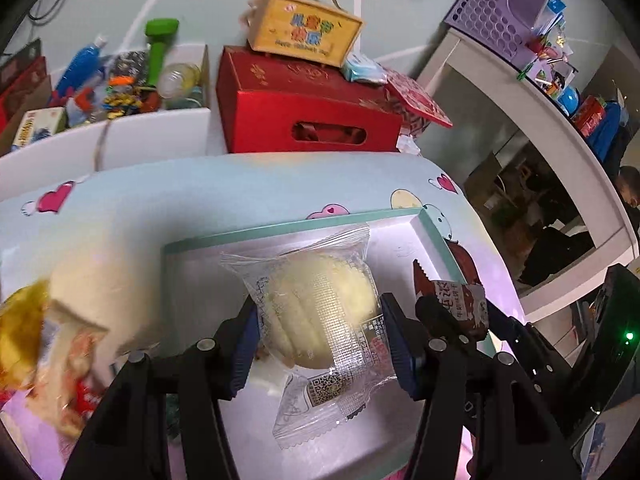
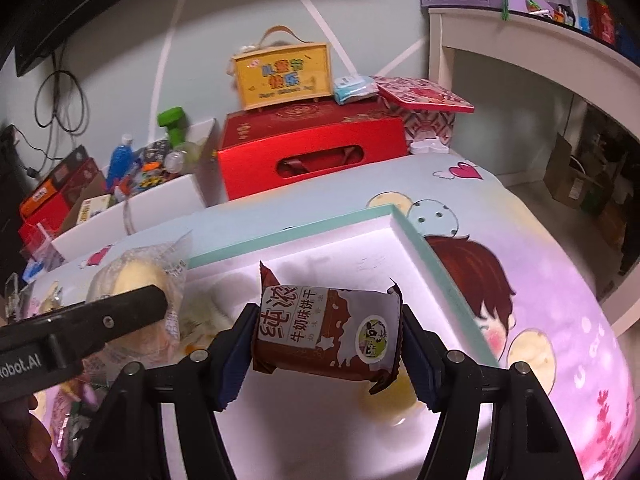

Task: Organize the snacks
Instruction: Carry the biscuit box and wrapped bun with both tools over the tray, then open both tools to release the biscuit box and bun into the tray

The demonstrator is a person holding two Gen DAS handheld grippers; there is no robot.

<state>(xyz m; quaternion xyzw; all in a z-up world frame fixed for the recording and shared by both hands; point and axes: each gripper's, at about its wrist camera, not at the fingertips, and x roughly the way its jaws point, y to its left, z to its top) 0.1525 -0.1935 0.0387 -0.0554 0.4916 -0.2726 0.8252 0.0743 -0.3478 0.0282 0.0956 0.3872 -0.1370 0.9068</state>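
Snacks [image 1: 48, 344] at left blurred; left hand-held gripper [image 1: 320, 340] clamps pastry [image 1: 320, 312], right hand-held gripper [image 2: 326, 344] clamps biscuit pack [image 2: 326, 332].

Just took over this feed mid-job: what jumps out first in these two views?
Each gripper holds a snack over the white tray with the mint rim: the left gripper grips a clear-wrapped pale pastry, the right gripper a brown milk-biscuit packet. Behind the cartoon-print cloth sits a red gift box with a yellow carry box on top.

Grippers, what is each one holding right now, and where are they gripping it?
Left gripper holds a clear-wrapped pastry across its middle. Right gripper holds a brown biscuit packet by its two short ends.
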